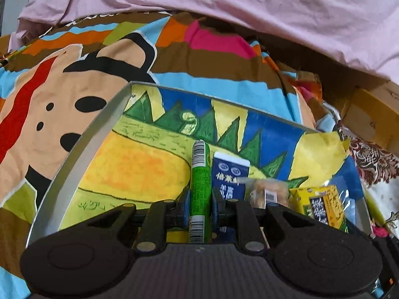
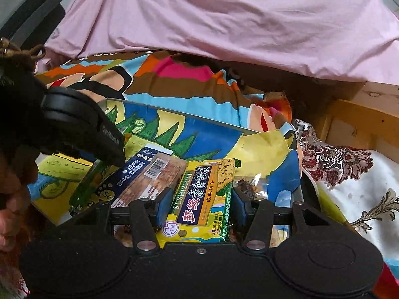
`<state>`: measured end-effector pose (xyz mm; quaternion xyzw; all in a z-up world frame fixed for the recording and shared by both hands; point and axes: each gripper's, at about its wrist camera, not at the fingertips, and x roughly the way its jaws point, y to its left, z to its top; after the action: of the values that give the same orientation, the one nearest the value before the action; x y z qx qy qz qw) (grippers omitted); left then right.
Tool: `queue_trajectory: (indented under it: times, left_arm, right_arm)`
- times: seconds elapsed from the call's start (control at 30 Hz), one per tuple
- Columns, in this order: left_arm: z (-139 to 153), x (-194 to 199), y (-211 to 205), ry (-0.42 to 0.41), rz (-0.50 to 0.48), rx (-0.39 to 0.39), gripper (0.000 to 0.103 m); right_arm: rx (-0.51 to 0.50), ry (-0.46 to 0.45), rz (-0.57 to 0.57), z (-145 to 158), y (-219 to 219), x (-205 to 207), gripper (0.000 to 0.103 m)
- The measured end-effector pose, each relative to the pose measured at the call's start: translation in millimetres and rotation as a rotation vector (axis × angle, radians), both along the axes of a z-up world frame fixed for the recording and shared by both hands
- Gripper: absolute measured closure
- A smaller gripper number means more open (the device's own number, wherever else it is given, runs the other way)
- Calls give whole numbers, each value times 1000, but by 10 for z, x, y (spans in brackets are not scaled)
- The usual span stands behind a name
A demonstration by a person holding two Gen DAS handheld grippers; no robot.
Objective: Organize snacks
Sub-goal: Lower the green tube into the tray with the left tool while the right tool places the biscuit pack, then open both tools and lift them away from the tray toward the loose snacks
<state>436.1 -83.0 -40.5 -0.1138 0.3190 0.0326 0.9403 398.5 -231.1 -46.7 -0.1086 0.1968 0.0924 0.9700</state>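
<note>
My left gripper point(image 1: 200, 205) is shut on a green sausage stick point(image 1: 199, 189) with barcodes, held upright over a metal tray point(image 1: 74, 154) lined with a crayon drawing. My right gripper point(image 2: 198, 205) is shut on a yellow cracker pack point(image 2: 199, 199) over the tray's right part. In the tray lie a dark blue milk carton point(image 1: 230, 177), also seen in the right wrist view point(image 2: 129, 177), and a brown biscuit pack point(image 2: 159, 179). The left gripper's body point(image 2: 82, 127) and the green stick point(image 2: 89, 182) show at the left of the right wrist view.
The tray rests on a bright cartoon bedsheet point(image 1: 62, 87). A pink cover point(image 1: 224, 7) is bunched behind. A wooden bed frame point(image 2: 354, 124) and a white and maroon patterned cloth point(image 2: 349, 169) lie to the right. A clear-wrapped snack point(image 2: 251, 184) sits by the right finger.
</note>
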Motion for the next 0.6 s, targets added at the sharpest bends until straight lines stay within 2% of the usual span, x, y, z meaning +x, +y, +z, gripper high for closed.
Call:
queue_trajectory:
  times: [0.23,0.33,0.47,0.53,0.6]
  left_arm:
    - [-57,-26,-13,-1,-2,2,84]
    - [-60,-39,1,-5,2,1,79]
    - [-56,-78,56,-19,5,-17,71]
    - [-36,-110,83,-31,1,-28,64]
    - [3,-158,102,-52,-4,-45,51]
  right_arm:
    - [-38,-7,0,-25,53,-12,46]
    - [-42,-9,-8,-20,52,-12,41]
    - [-26,-15,-17,3,24,-19,31]
    - [-15,-31,-14,36,10,-46,25]
    - [4,-50,-10,98,-7,-91,18]
